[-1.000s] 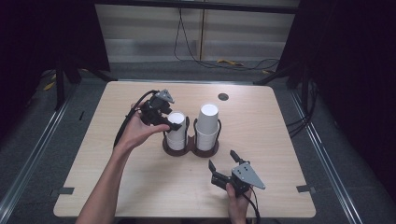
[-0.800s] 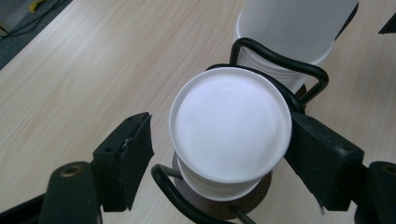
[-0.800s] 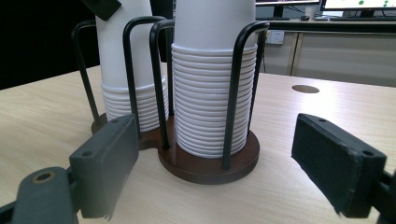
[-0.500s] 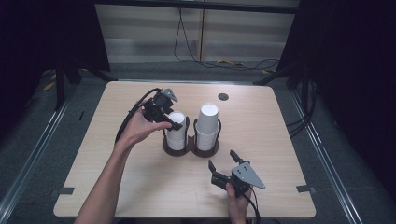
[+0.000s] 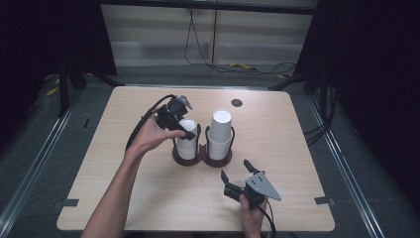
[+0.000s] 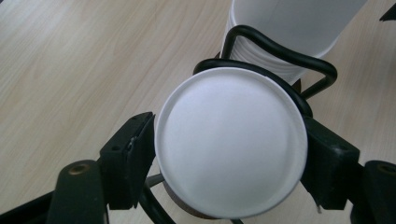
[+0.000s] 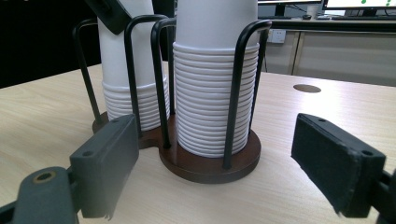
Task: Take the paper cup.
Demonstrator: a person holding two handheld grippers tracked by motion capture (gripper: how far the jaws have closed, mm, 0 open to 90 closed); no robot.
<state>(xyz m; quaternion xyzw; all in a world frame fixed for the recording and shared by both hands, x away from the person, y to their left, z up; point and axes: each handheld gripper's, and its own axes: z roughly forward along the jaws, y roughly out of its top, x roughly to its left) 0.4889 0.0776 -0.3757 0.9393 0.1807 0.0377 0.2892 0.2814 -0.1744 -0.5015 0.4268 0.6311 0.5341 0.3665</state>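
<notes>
Two stacks of upside-down white paper cups stand in a black wire holder on a brown base at the table's middle. My left gripper hovers over the left stack, open, one jaw on each side of the top cup and close against its sides. The right stack rises taller beside it, and its upper cup stands just past a wire loop. My right gripper rests low near the front edge, open and empty, pointed at the holder and the right stack.
A round dark grommet hole lies in the table behind the stacks. Cables run across the floor beyond the table's far edge. Bare wood spreads to the left and right of the holder.
My left gripper has shifted slightly down and toward the left stack, bringing its jaws around the top cup. The right gripper has stayed put.
</notes>
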